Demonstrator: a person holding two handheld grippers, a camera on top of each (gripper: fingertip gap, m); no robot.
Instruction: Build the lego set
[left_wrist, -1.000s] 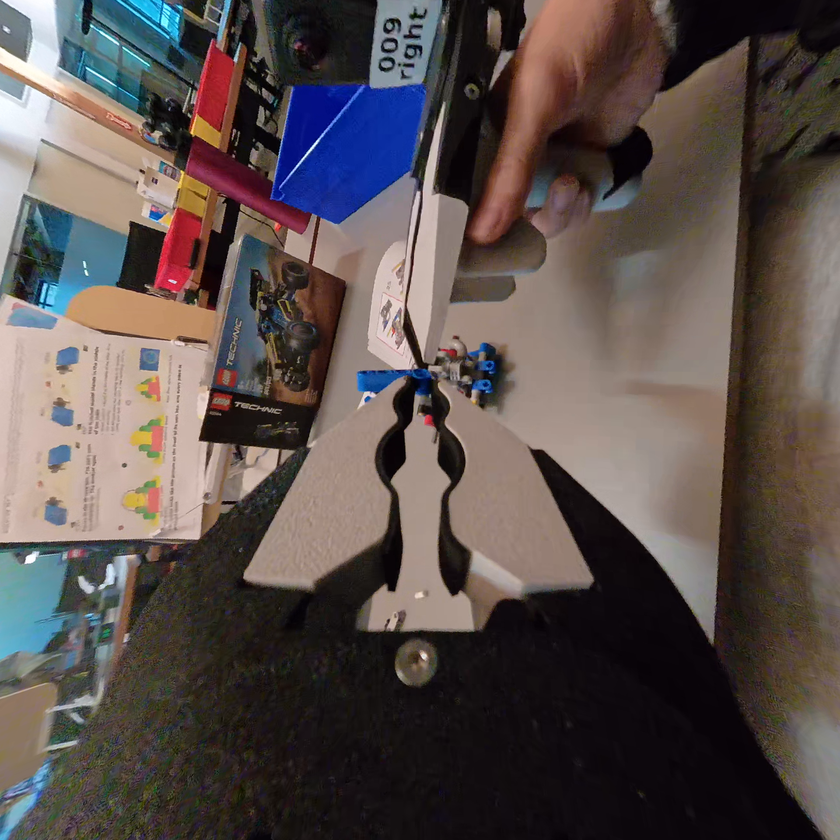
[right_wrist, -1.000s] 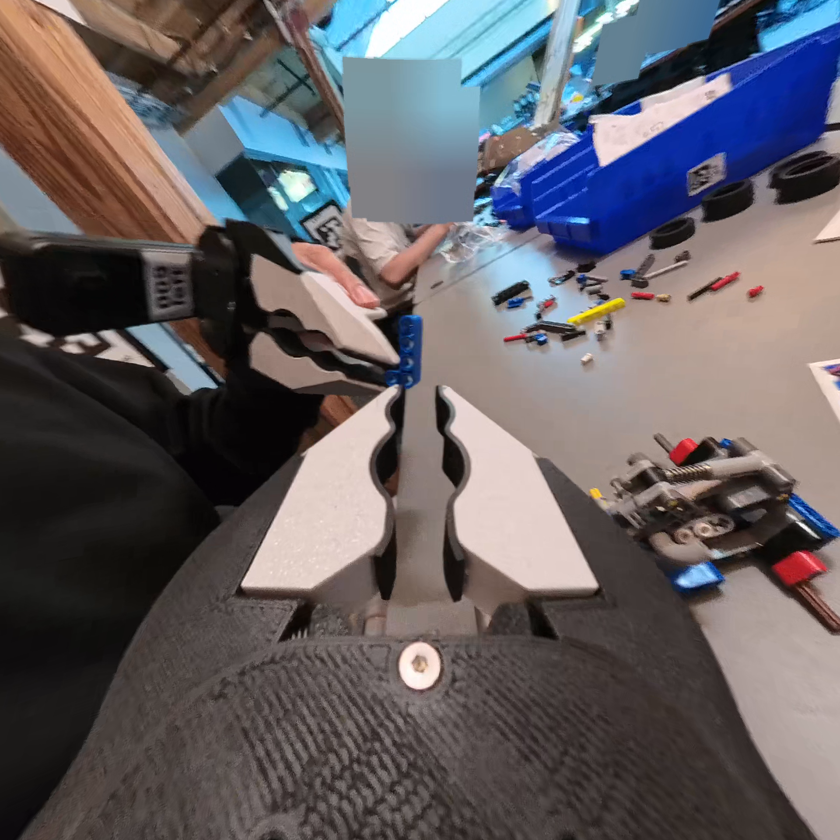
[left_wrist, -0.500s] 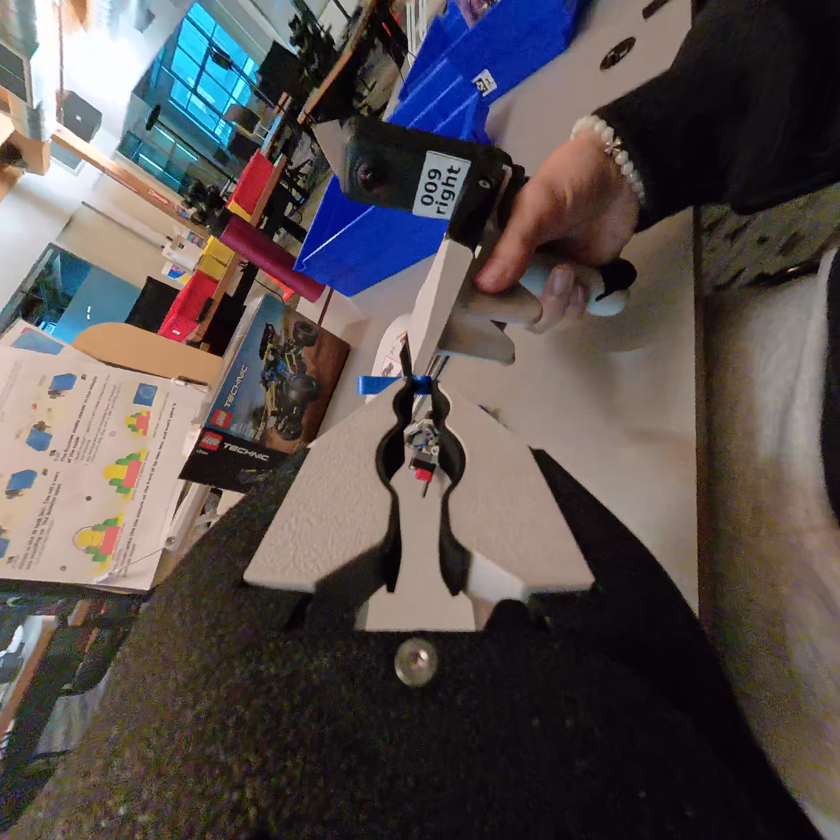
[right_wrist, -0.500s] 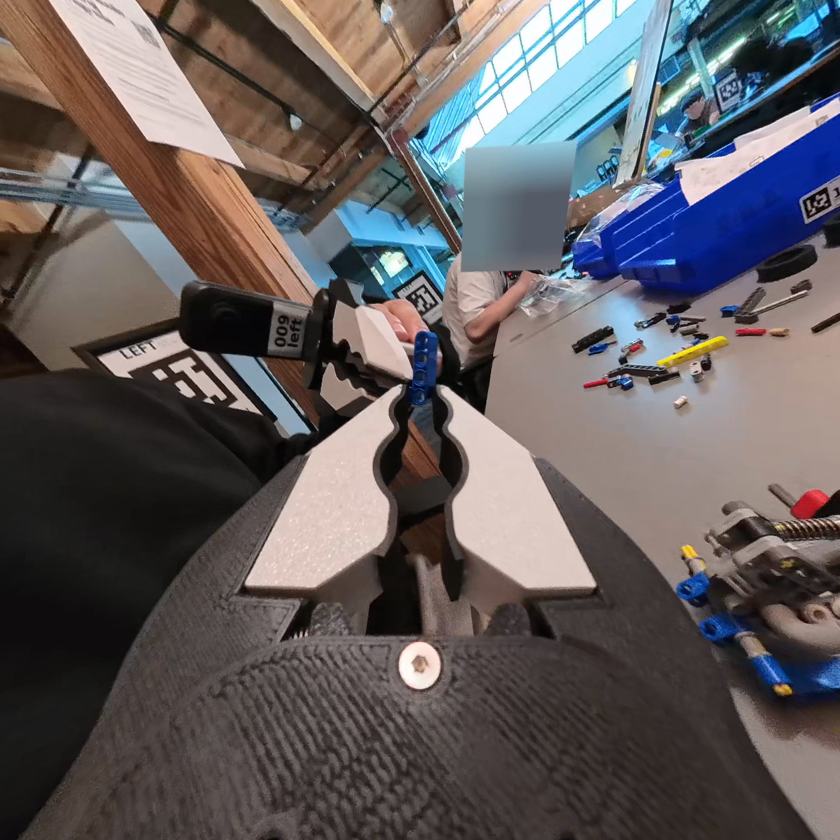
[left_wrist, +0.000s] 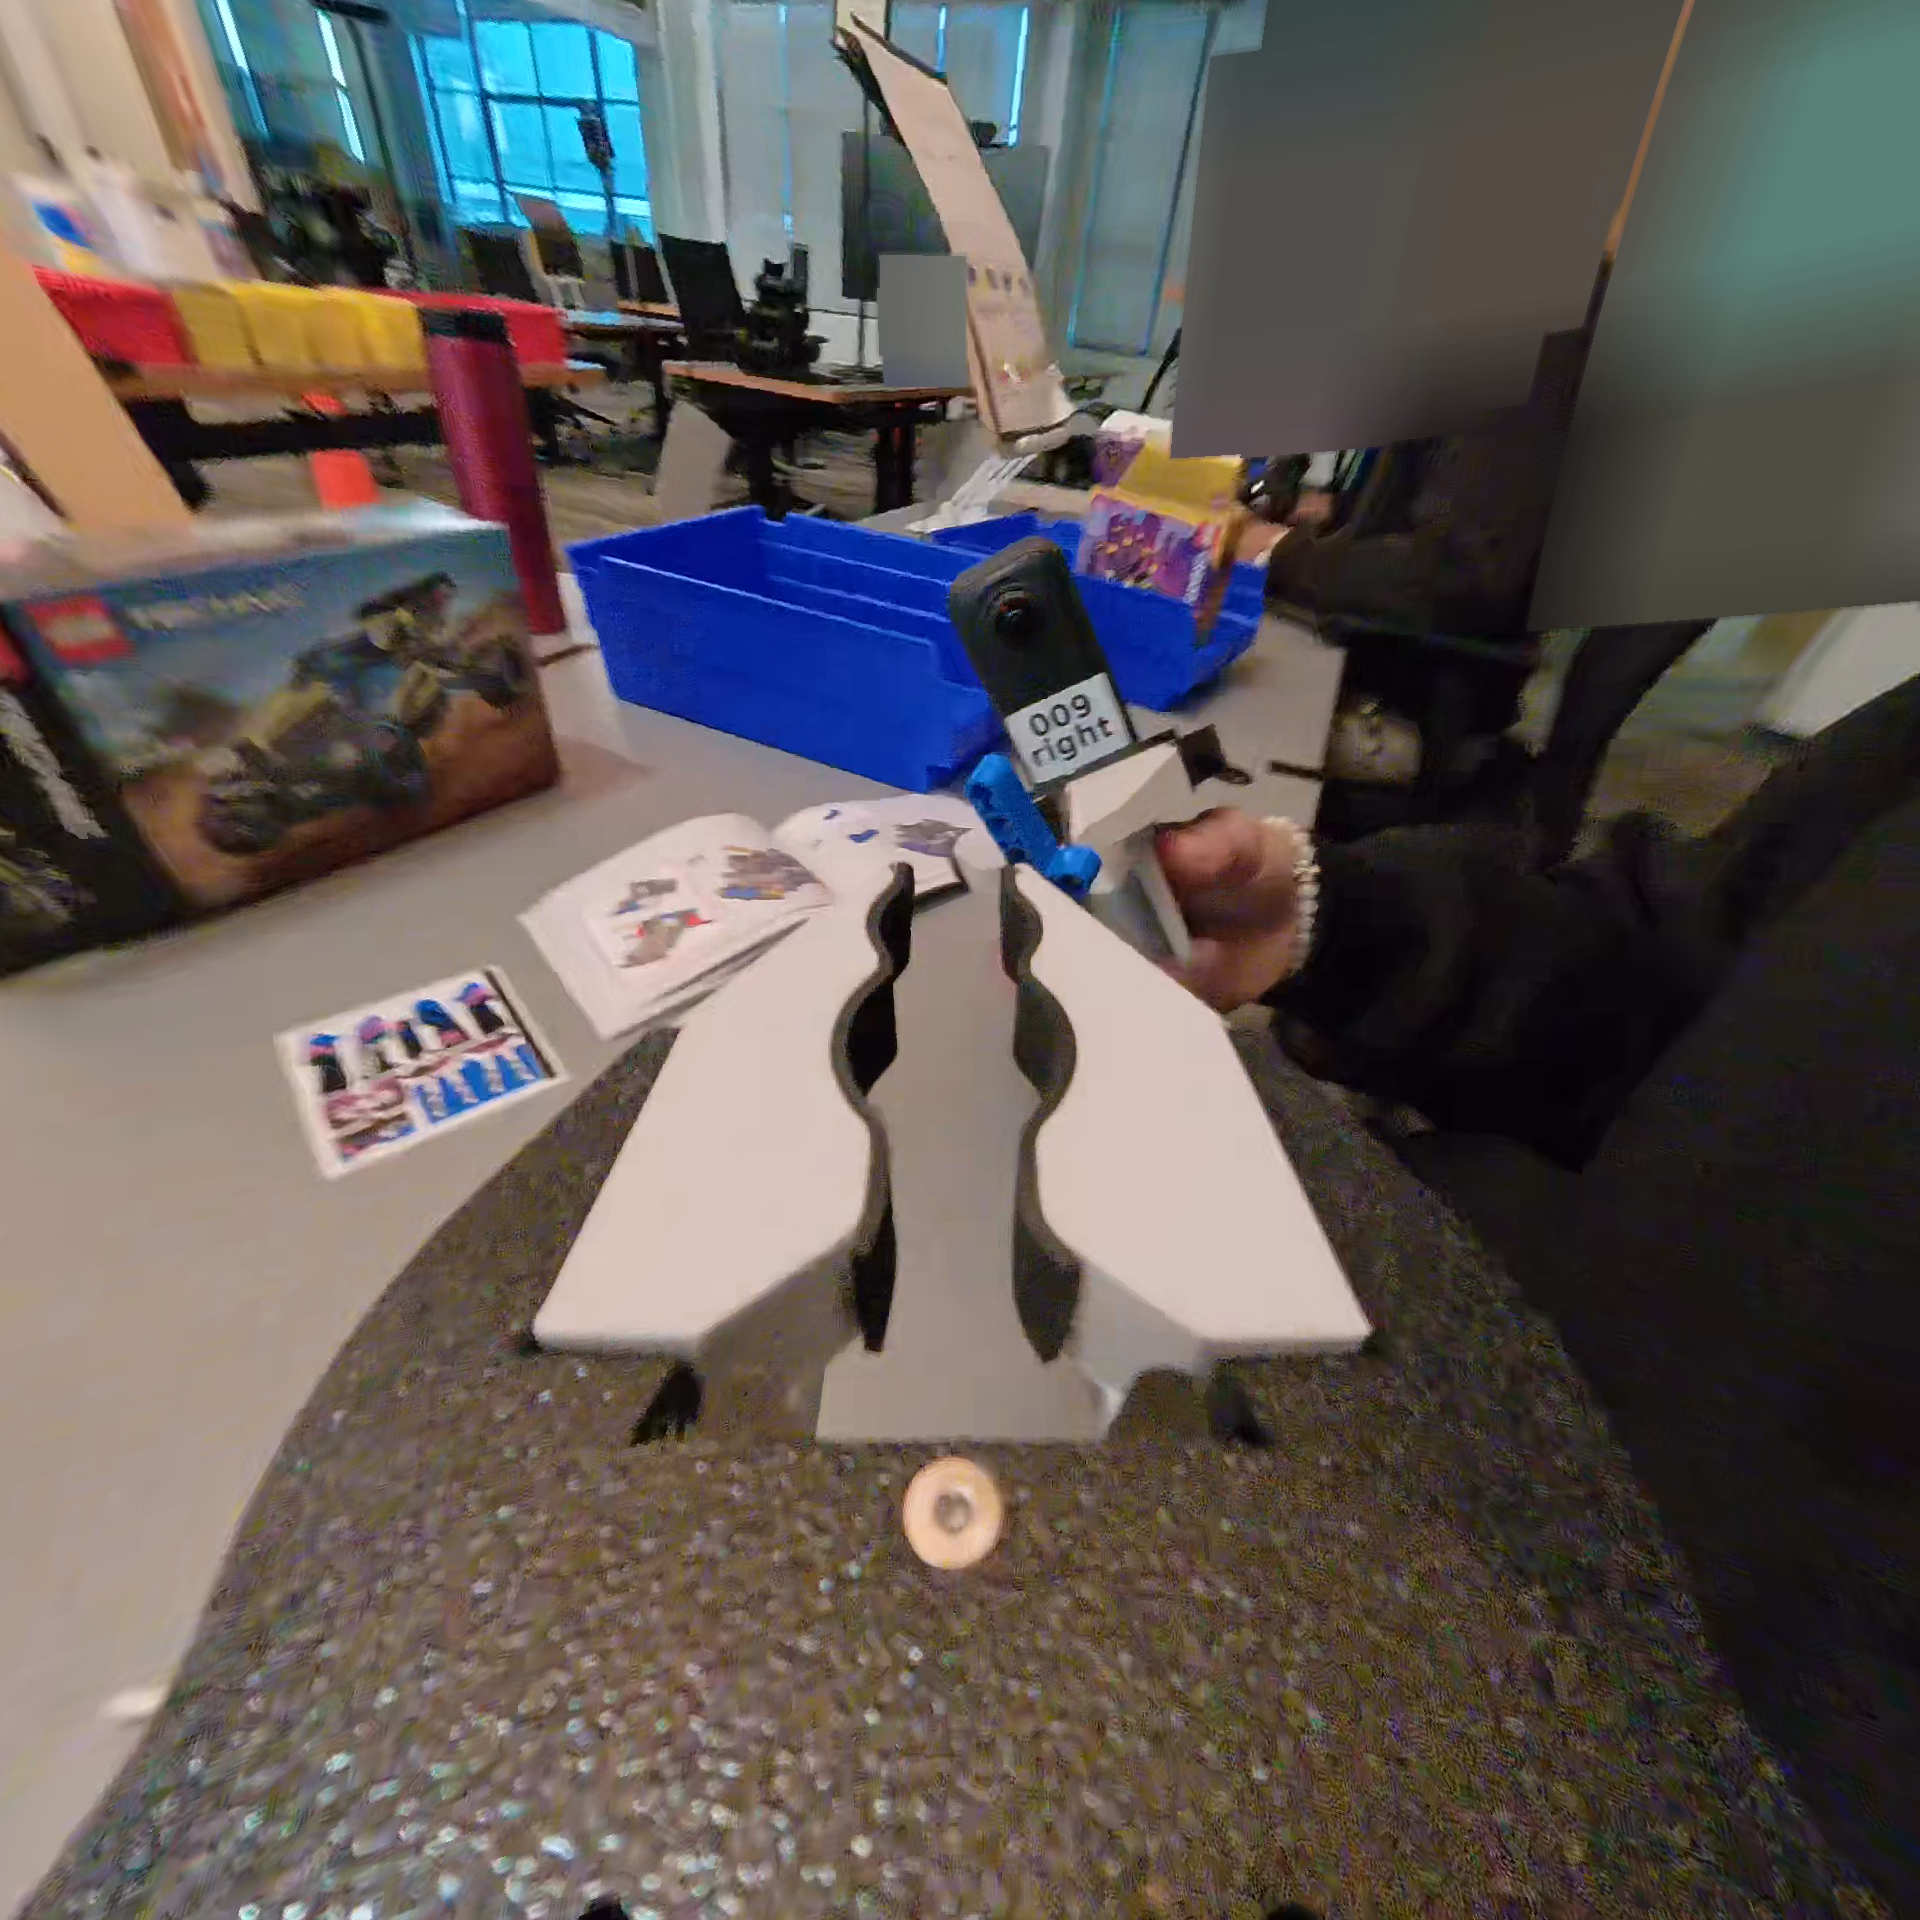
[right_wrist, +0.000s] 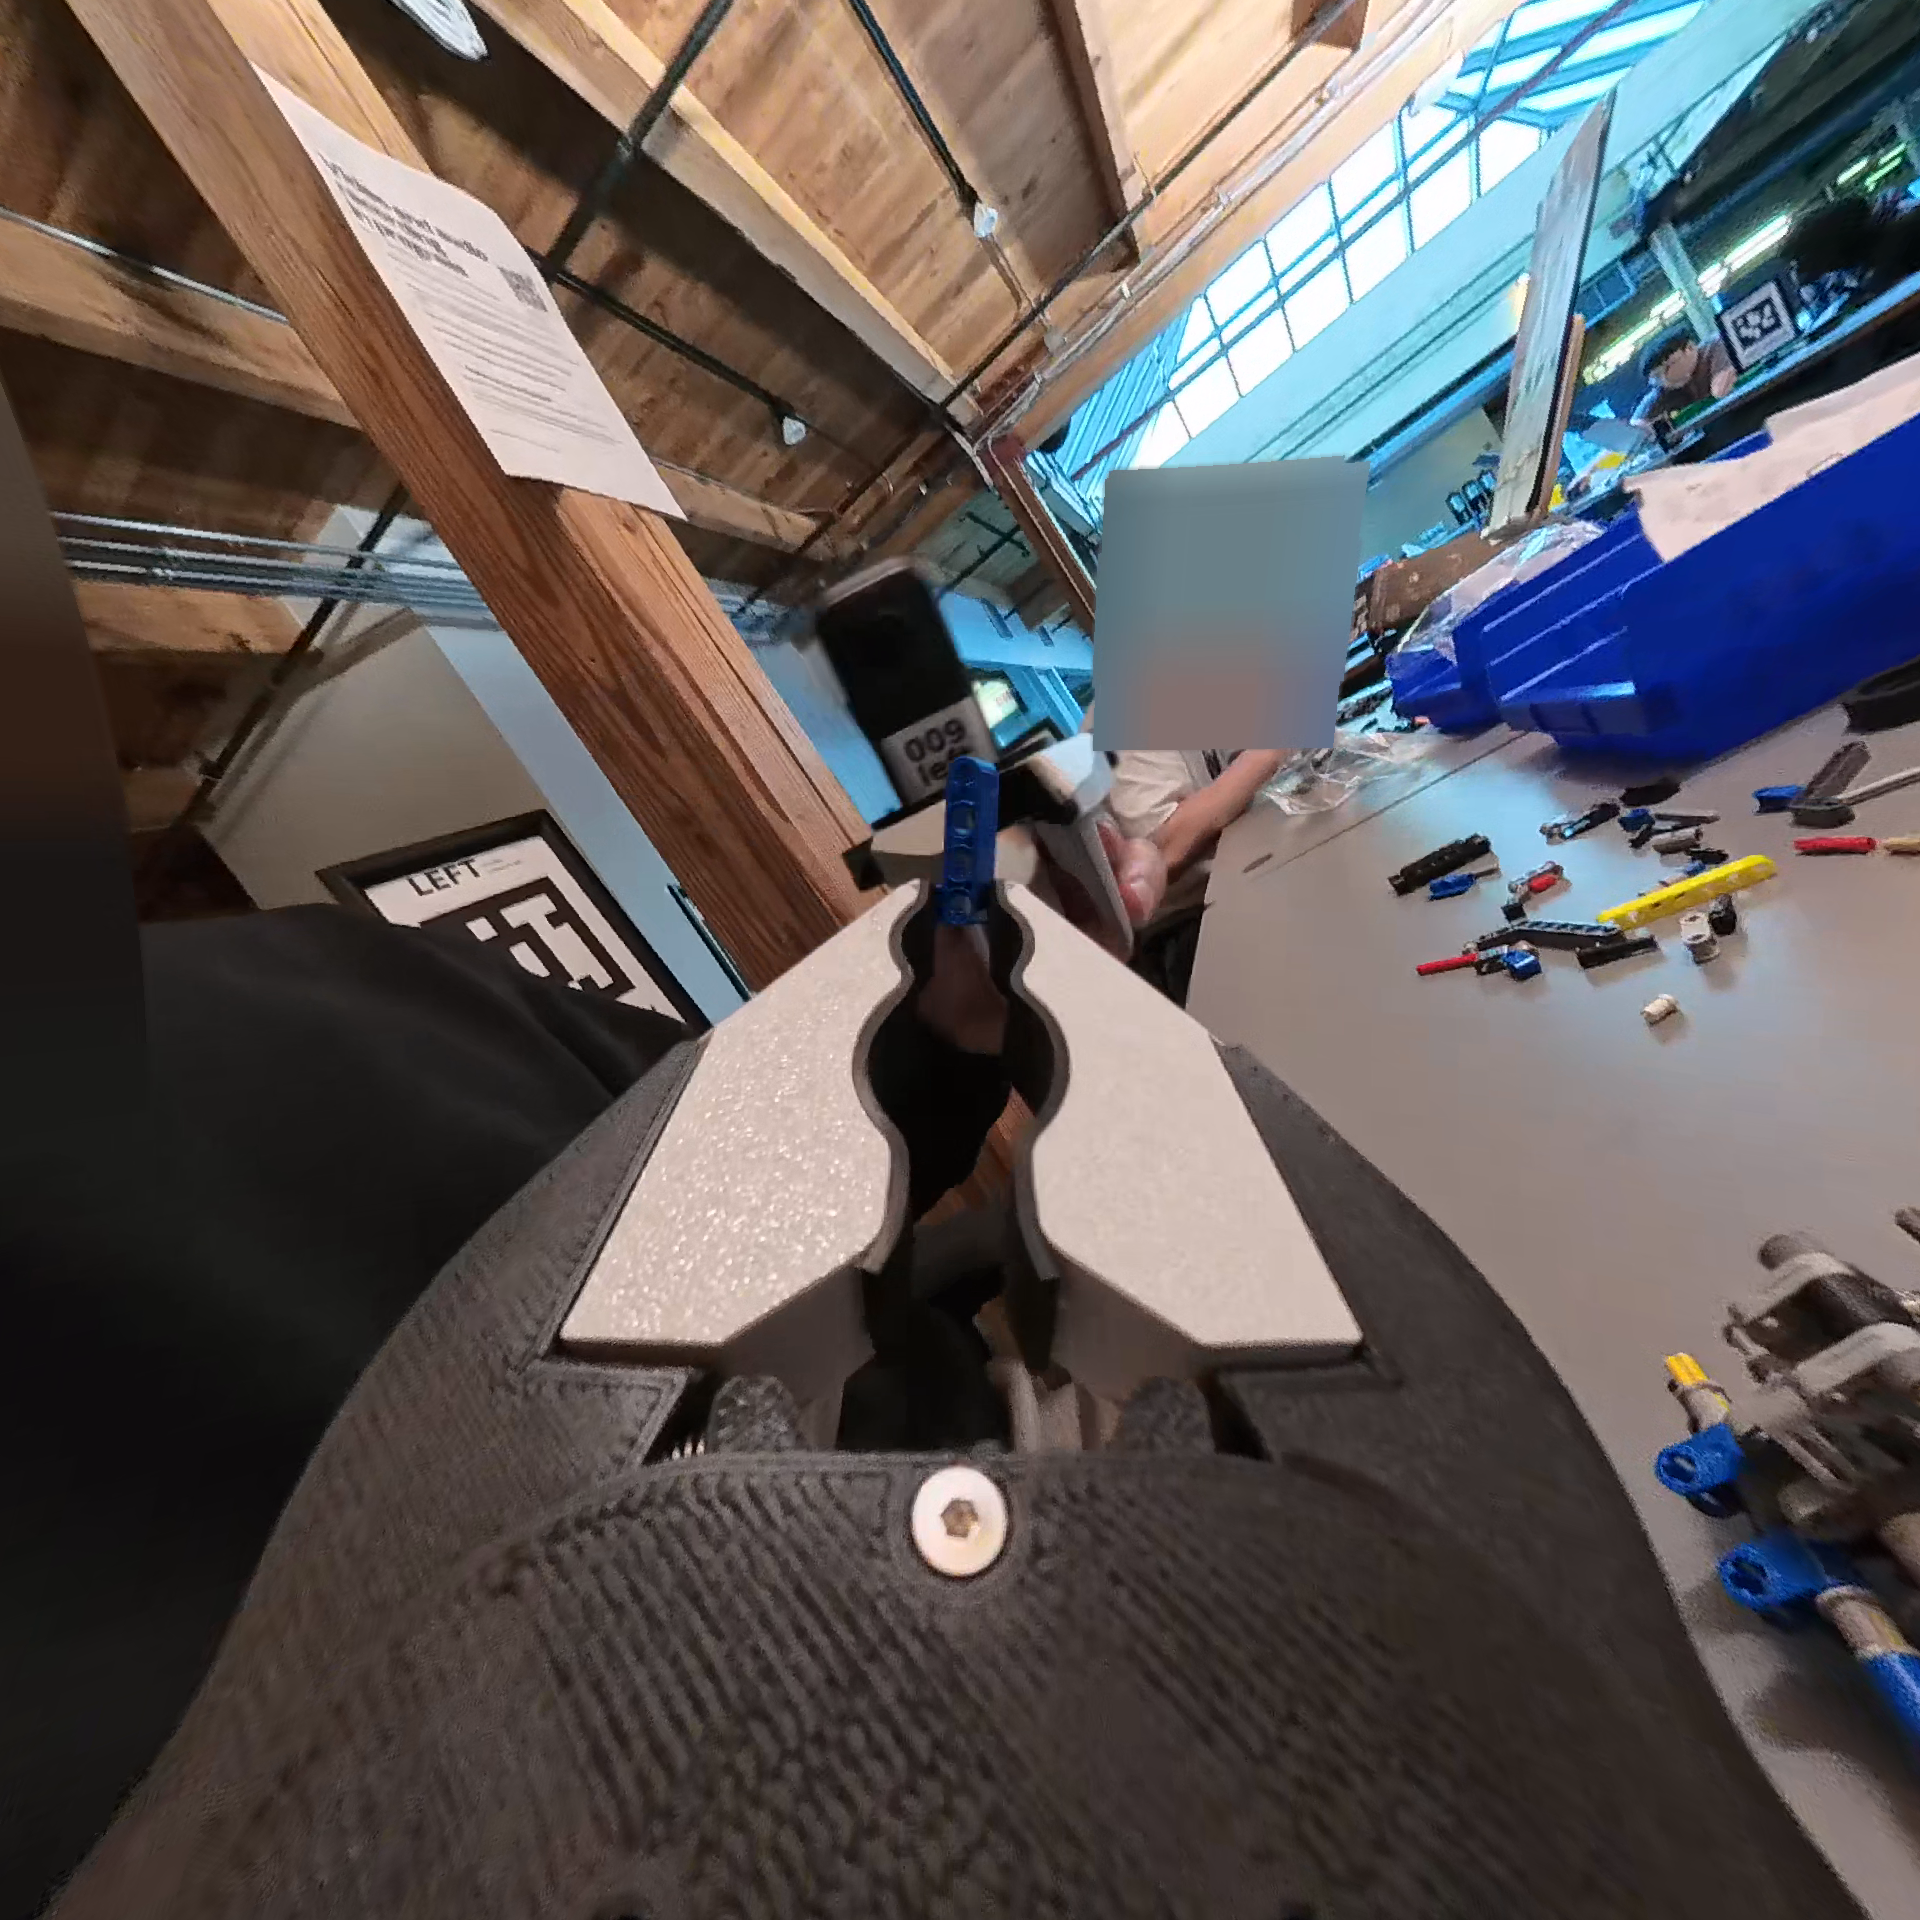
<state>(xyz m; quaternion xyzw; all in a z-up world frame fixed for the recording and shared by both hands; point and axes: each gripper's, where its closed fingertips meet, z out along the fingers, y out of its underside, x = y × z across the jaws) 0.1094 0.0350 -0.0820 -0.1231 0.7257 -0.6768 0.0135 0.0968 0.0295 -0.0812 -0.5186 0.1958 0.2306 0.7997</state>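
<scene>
The right gripper (right_wrist: 961, 902) pinches the lower end of a blue Lego beam (right_wrist: 965, 840) in the air above the grey table (right_wrist: 1455, 1091), while the left gripper (left_wrist: 956, 894) stands open and empty.

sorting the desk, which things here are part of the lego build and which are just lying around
In the build:
- blue beam, held by the right hand-held gripper
- half-built model
- loose pieces
- instruction booklet
- sticker sheet

Lying about:
- set box
- blue bins

wooden post (right_wrist: 582, 582), large windows (left_wrist: 540, 114); desks (left_wrist: 790, 390)
</scene>
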